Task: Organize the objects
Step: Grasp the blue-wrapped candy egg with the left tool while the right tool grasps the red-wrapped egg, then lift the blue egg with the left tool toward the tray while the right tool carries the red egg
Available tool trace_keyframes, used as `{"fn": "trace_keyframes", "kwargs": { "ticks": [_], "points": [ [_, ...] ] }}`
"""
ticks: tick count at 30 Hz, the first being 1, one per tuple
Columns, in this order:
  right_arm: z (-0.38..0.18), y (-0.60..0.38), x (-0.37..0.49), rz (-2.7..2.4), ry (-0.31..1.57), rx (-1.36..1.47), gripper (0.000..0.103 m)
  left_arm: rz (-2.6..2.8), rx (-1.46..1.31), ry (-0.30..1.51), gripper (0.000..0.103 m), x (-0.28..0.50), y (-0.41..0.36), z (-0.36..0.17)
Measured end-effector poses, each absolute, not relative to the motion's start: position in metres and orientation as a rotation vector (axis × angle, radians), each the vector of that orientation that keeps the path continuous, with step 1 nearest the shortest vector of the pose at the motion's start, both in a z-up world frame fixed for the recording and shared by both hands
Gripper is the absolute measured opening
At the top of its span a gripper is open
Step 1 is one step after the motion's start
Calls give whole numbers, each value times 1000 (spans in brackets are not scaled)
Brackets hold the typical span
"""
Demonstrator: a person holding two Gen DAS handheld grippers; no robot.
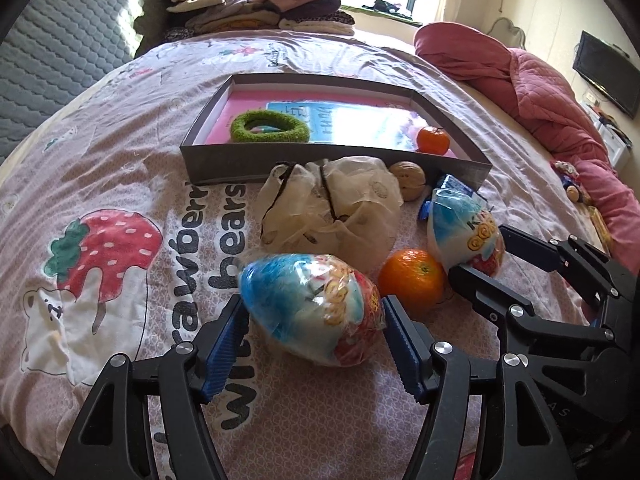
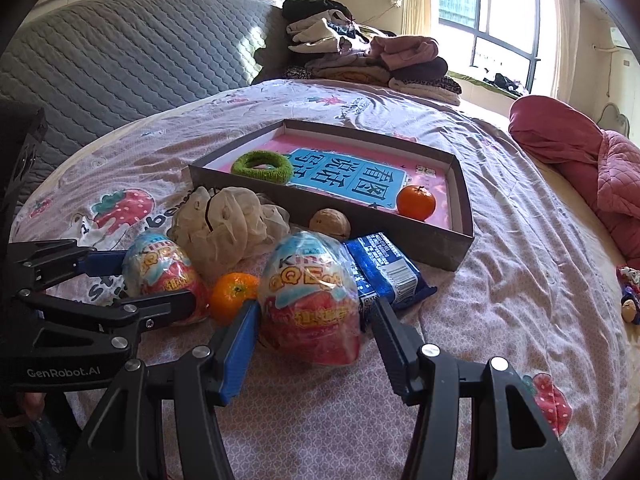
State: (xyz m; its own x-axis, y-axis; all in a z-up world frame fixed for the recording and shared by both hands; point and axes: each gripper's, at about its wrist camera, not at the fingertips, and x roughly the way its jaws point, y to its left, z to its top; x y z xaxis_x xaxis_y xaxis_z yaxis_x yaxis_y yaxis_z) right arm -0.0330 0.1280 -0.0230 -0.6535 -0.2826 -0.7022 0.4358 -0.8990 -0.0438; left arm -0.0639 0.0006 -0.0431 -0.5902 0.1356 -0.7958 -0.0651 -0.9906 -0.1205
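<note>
Left gripper [image 1: 314,312] open astride one egg [image 1: 312,308]; right gripper [image 2: 314,316] flanking another egg [image 2: 310,300], grip uncertain.

So the box [image 2: 332,216] sits mid-bed on the sheet [image 2: 500,280], with a fuzzy ring [image 2: 262,166] in its left part and a tangerine [image 2: 416,202] in its right near corner, both lying on a book [image 2: 352,178]. Just in front of the box's near wall: a crumpled bag [image 2: 228,224] on the left, a walnut [image 2: 330,224] to its right. Nearer still, left to right, are one wrapped egg [image 2: 160,272], a second tangerine [image 2: 234,296], another wrapped egg [image 2: 310,296], then a snack pack [image 2: 386,270] right beside it. Folded clothes [image 2: 360,62] are piled behind the box.
</note>
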Motion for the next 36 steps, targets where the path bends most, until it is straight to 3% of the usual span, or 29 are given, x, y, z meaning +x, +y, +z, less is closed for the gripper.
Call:
{"fn": "trace_keyframes", "kwargs": {
  "ticks": [14,36],
  "points": [
    [-23,133,-34,-2506,236,996,53,2674,-1331,-215,68,-70,-12,-51],
    [-15,146,-31,-2484,102,978,52,2696,-1246,-172,67,-55,-8,-41]
  ]
}}
